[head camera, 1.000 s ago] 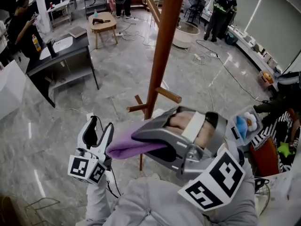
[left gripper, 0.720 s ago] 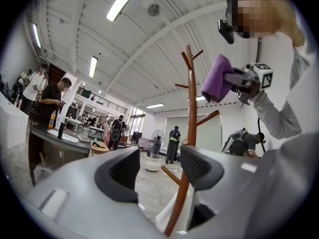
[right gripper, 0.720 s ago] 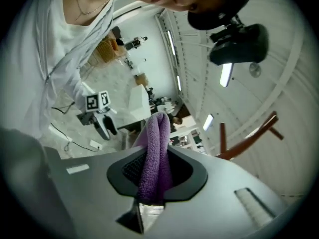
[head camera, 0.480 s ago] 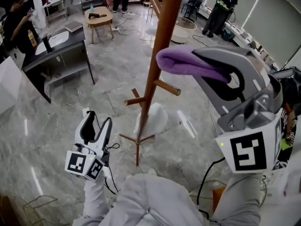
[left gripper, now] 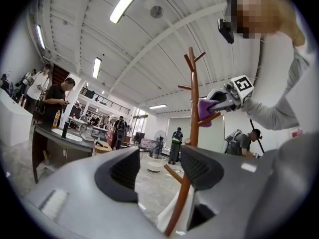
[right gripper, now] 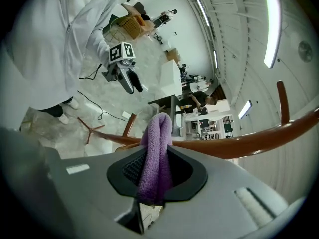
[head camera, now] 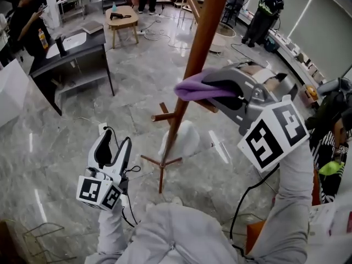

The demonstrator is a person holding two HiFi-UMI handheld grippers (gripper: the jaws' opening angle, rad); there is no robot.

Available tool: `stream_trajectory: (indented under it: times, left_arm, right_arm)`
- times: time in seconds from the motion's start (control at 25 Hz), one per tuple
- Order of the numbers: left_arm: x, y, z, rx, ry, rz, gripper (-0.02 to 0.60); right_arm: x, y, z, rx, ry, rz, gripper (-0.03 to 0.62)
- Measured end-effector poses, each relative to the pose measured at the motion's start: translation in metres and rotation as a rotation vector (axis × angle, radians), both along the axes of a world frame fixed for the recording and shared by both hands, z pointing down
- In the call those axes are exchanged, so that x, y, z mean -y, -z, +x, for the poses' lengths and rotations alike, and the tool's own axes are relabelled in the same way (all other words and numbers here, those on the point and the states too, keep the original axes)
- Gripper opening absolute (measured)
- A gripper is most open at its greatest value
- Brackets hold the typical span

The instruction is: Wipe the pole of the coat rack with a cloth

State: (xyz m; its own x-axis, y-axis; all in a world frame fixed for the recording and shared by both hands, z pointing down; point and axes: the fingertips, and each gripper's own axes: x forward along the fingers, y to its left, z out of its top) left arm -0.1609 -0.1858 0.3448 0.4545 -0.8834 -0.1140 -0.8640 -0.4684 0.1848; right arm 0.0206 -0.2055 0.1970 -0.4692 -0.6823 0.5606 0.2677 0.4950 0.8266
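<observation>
Grey marble floor spread under everything, with a black desk at far left and a small wooden table beyond it. Low on the left, the left gripper hung well apart from the coat rack, its marker cube facing the head camera. In the left gripper view its jaws stood released and wide apart, with nothing between them; only the distant pole showed through the gap. Further right, the brown wooden pole rose at a slant from its crossed feet, a short peg jutting out low on its left side and a white bundle lying on the floor by the base. About midway up the visible pole, a purple cloth lay folded against its right side, just above another peg. The right gripper reached in from the right and was clenched on that cloth; in the right gripper view the folded cloth sat pinched between both pads, its looped end sticking out towards the pole.
</observation>
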Motion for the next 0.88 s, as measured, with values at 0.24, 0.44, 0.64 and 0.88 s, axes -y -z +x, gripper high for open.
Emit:
stream_trajectory:
  times: [0.24,0.44,0.64,0.88]
  left_arm:
    - [0.001,-0.003,-0.004,-0.001,0.002,-0.005,0.275]
    - [0.003,0.000,0.011,0.001,-0.013,-0.003,0.275]
    - [0.007,-0.006,0.023,0.009,-0.042,0.002,0.275]
    - [0.014,-0.003,0.033,0.021,-0.073,-0.002,0.275]
  right_arm:
    - [-0.021,-0.001,0.006,-0.057,0.016,-0.068,0.060]
    - [-0.047,-0.005,0.030,-0.052,0.010,-0.117,0.059]
    - [-0.069,-0.013,0.043,-0.031,-0.002,-0.105,0.060]
    - [-0.086,0.001,0.047,0.001,-0.010,-0.034,0.060]
